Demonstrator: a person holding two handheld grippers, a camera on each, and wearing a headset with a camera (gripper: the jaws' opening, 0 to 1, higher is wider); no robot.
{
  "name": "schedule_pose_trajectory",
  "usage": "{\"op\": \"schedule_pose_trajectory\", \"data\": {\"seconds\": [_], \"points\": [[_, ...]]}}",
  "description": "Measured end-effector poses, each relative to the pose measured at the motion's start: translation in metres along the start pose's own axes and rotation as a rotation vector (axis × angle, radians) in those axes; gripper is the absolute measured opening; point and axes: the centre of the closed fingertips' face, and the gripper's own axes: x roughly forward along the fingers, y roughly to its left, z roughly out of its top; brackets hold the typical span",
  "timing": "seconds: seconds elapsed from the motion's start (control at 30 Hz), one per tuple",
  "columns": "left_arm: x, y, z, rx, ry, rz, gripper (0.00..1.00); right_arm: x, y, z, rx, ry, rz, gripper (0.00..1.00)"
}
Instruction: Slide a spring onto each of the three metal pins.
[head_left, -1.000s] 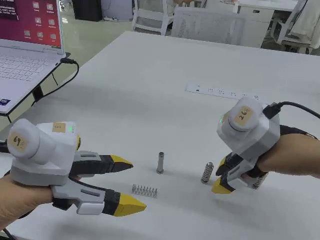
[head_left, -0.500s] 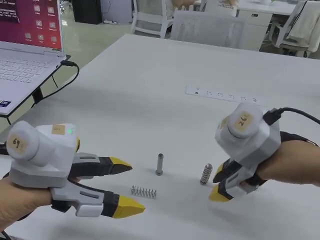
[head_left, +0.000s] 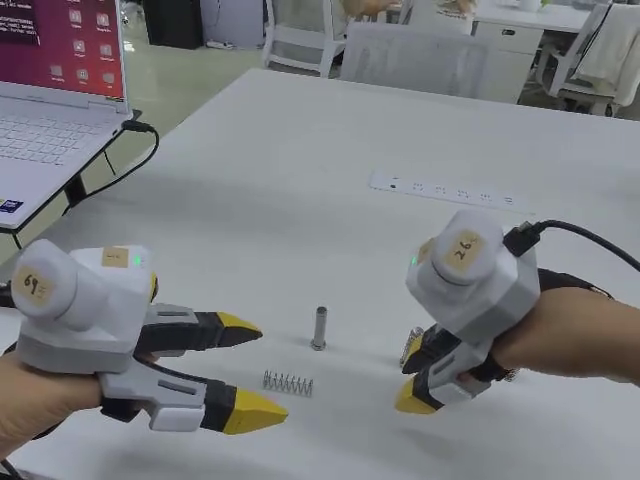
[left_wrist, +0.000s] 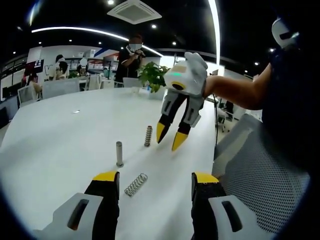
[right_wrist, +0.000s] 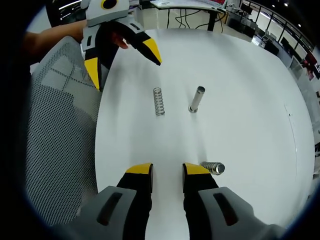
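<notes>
On the white workbench table (head_left: 300, 170), near its front edge, the right gripper (head_left: 412, 385) is now found more to the left and lower than one second ago, so that the short metal pin already wearing a grey coil spring (head_left: 411, 343) is half covered by it in the head view. In the right gripper view this dressed pin (right_wrist: 212, 167) is seen just beside one jaw tip of the right gripper (right_wrist: 167, 170), outside the gap and not between the jaws. These jaws are held a little apart and nothing is gripped by them; in the left gripper view the right gripper (left_wrist: 168, 141) is shown the same way, parted and empty

The left gripper (head_left: 262, 367) is kept almost where it was before, its yellow-tipped jaws spread wide with nothing held. The bare upright steel pin (head_left: 319, 328) and the loose silver coil spring (head_left: 288, 382) are not displaced: the spring is laid flat on the table just in front of the pin, apart from it, between the two grippers

It is judged that the dressed pin is finished and that the right gripper is being brought toward the loose spring, which is not yet picked up. At least one pin is left without a spring; the state of the third pin cannot be told
</notes>
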Motion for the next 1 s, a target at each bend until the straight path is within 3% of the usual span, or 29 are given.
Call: {"op": "schedule_pose_trajectory", "data": {"seconds": [0.7, 1.0], "points": [[-0.005, 0.000, -0.004, -0.004, 0.006, 0.006, 0.52, 0.024, 0.009, 0.050, -0.074, -0.046, 0.037, 0.20], [-0.006, 0.000, -0.006, -0.008, 0.008, 0.009, 0.52, 0.036, 0.011, 0.062, -0.089, -0.056, 0.046, 0.20]]}}
